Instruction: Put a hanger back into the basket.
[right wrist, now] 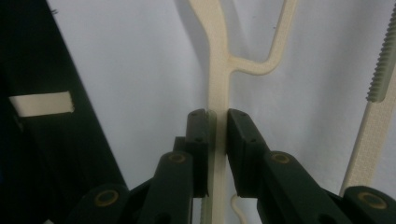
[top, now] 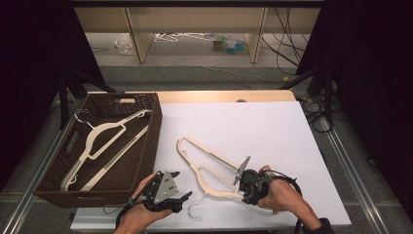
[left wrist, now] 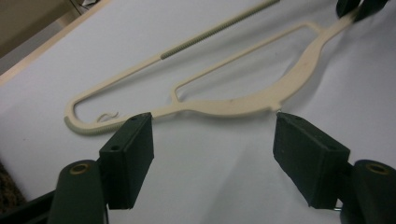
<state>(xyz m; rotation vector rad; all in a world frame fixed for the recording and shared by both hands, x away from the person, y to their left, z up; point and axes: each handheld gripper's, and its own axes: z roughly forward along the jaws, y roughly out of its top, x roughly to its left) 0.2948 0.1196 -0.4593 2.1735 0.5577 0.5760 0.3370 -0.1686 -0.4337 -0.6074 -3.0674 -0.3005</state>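
White table surface [top: 272, 126]: right gripper [right wrist: 216, 122] clamps a cream plastic clothes hanger [top: 207, 168]; left gripper [left wrist: 212, 135], jaws apart, hovers just beside it.

In the right gripper view the fingers [right wrist: 208, 135] cover a stretch of the hanger [right wrist: 218, 70], and its ends run off the top edge. In the high view the floor clutter [top: 226, 45] is too small to identify.
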